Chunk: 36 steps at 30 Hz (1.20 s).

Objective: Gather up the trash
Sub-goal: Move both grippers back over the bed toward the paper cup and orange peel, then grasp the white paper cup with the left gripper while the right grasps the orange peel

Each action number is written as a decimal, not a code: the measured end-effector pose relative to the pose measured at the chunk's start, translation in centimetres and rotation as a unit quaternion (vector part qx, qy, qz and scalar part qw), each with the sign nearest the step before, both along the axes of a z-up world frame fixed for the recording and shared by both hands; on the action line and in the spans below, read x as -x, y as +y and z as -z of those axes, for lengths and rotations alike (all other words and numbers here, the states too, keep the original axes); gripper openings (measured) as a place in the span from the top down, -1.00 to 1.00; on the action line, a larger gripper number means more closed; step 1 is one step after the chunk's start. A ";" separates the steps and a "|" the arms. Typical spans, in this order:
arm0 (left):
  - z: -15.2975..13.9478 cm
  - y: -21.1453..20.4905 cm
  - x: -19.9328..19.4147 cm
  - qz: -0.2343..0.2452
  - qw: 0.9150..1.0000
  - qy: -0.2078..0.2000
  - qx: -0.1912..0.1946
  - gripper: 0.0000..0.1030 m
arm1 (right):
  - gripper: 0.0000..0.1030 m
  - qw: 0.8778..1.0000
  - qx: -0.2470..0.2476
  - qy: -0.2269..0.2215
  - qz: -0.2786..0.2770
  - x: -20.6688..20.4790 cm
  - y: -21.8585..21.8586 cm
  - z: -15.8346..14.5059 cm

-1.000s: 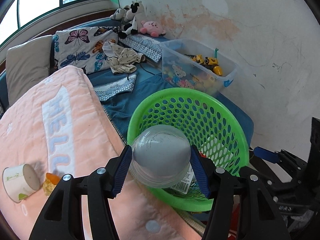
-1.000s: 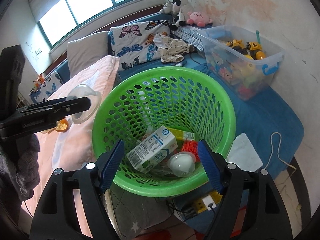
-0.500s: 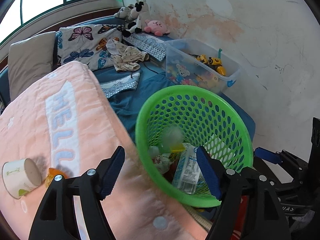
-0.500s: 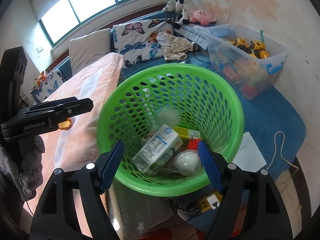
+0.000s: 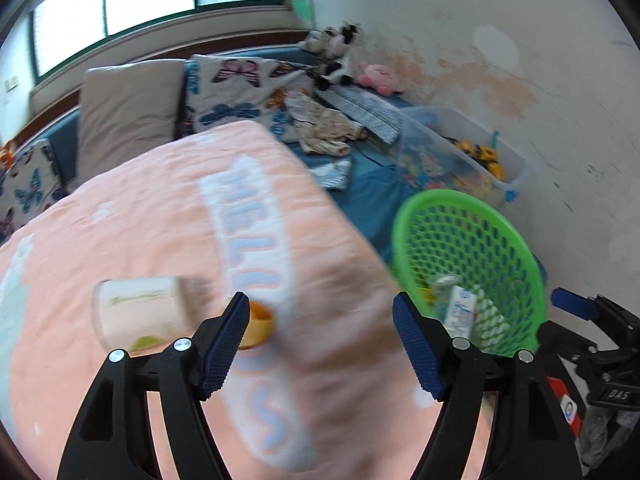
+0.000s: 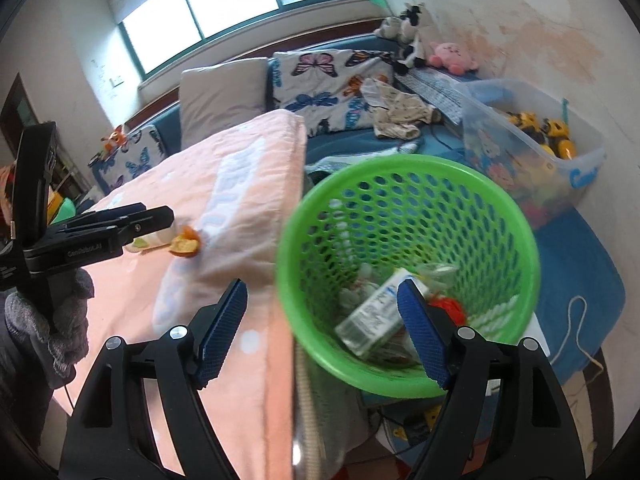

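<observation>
Trash (image 6: pixel 374 316) inside green basket (image 6: pixel 408 168)

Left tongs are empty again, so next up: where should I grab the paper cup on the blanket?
Grip the paper cup across its round side wall, coming down from above: it lies on its side on the blanket, beside the orange peel. Left tongs are open.

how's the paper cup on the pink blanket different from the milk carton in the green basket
The paper cup is round and cream, with a green mark; the milk carton is a white box with blue print. The cup lies tipped over on the pink blanket, not yet collected, beside an orange peel; the carton already lies inside the green basket among other trash. Both are lying on their sides.
</observation>
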State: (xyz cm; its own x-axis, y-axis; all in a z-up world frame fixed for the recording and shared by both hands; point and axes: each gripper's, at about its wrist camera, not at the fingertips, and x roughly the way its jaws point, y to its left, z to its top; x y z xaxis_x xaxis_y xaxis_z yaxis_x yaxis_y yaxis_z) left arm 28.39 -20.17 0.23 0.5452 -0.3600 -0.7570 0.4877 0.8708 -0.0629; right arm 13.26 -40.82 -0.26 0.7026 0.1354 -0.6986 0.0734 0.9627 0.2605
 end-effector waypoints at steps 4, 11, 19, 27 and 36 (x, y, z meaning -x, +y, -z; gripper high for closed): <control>-0.3 3.8 -1.1 -0.043 0.999 -0.011 -0.005 -0.39 | -0.55 1.000 0.001 -0.002 -0.017 -0.8 1.7 -0.3; -0.3 10.6 -3.6 -0.125 0.992 -0.013 -0.001 -0.48 | -0.60 0.998 -0.001 -0.001 -0.055 -2.8 5.3 -0.7; 2.0 14.1 -6.0 -0.152 0.988 0.024 0.029 -0.51 | -0.60 0.996 0.004 0.005 -0.093 -4.9 8.8 -0.5; 4.3 14.0 -7.0 -0.130 0.988 0.055 0.067 -0.41 | -0.61 0.992 0.010 0.021 -0.124 -7.5 12.0 0.9; 5.7 13.4 -7.6 -0.091 0.988 0.076 0.097 -0.03 | -0.60 0.986 0.023 0.037 -0.163 -10.5 15.0 3.0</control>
